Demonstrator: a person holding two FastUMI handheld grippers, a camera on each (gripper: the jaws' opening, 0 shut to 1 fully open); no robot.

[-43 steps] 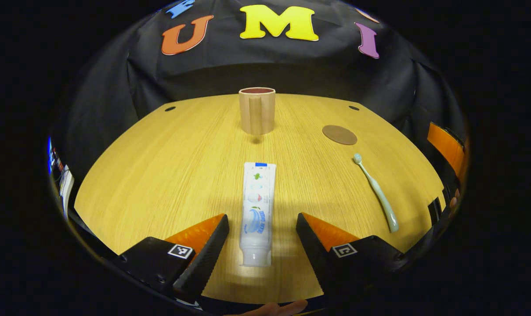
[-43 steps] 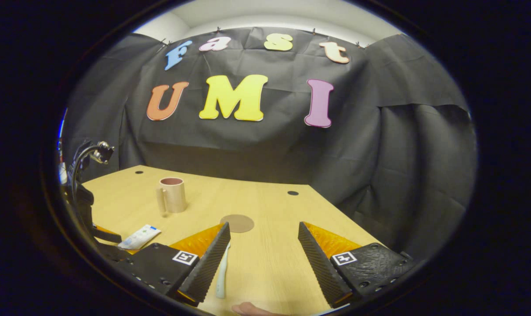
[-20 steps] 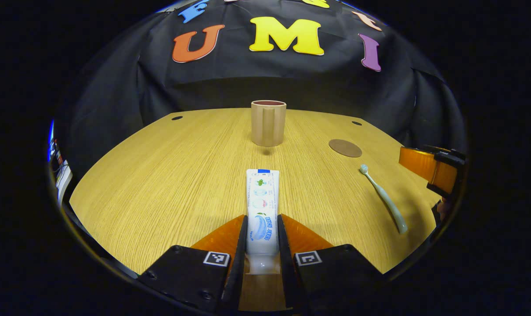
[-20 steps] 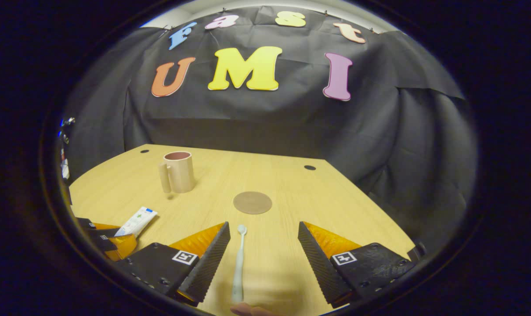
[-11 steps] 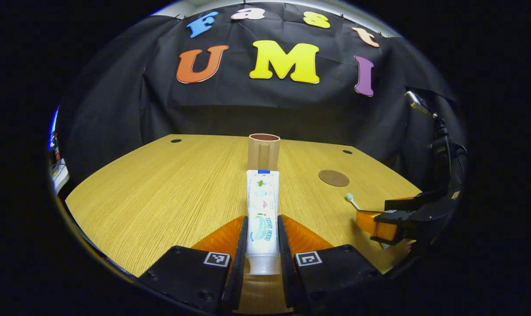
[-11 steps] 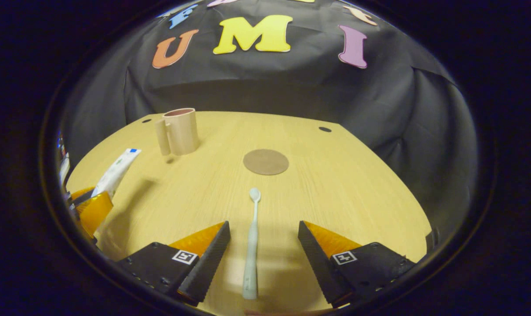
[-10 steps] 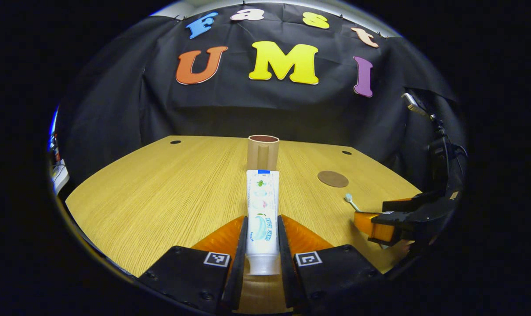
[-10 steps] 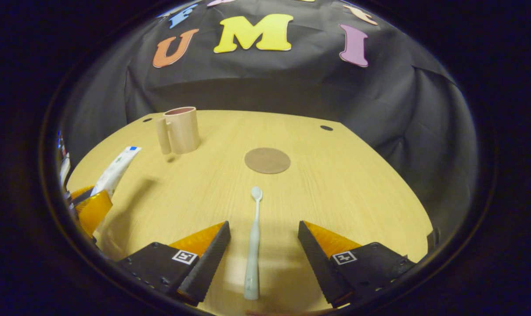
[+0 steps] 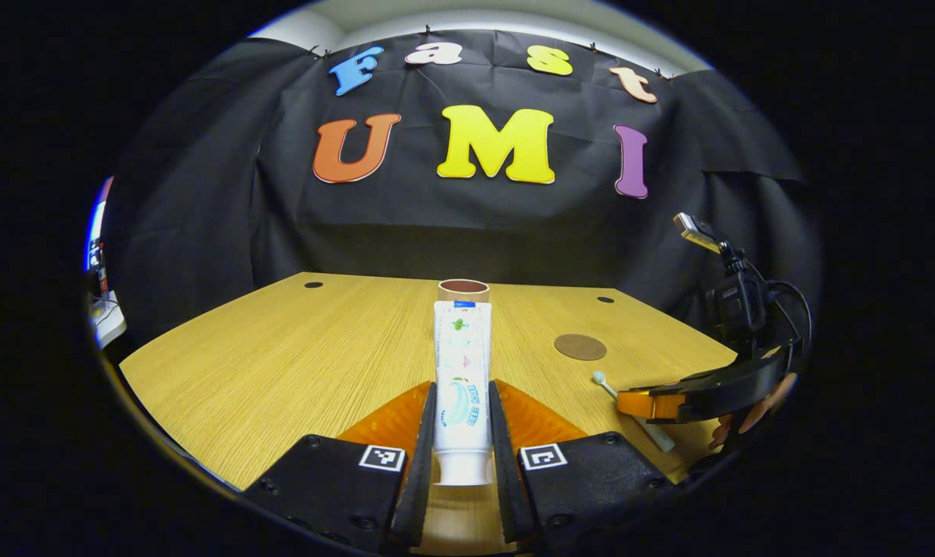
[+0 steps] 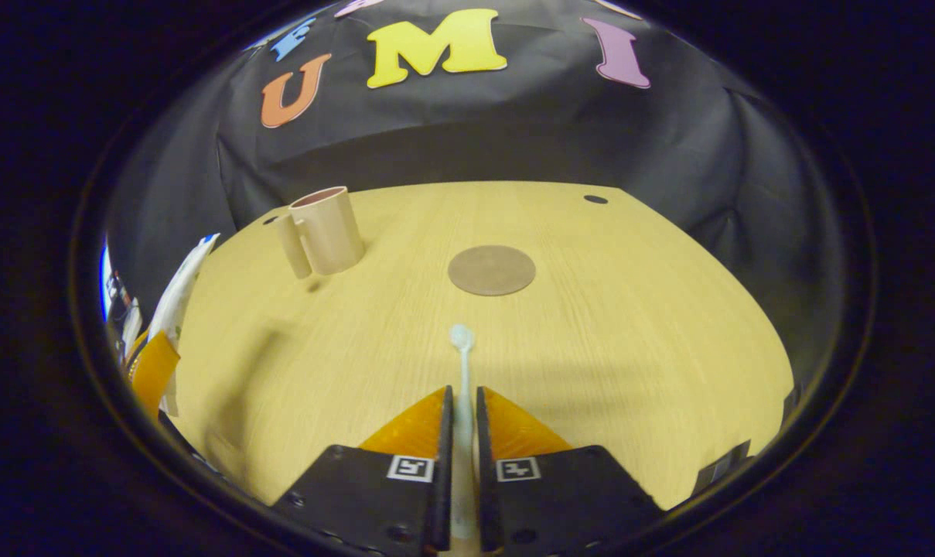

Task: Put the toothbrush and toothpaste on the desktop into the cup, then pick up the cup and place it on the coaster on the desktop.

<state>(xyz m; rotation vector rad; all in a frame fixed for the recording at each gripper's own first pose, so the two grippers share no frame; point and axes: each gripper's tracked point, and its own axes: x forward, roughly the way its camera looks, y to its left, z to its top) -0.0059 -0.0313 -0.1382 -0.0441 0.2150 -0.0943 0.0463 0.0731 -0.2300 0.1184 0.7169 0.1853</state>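
- We see the toothpaste tube clamped between our left gripper fingers, raised over the desktop.
- Our right gripper pinches the toothbrush handle.
- Cup and coaster lie beyond.

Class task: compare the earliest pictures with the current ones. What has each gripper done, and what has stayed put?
The left gripper closed on the toothpaste and lifted it. The right gripper moved over the toothbrush and closed on its handle. The cup and coaster stayed where they were.
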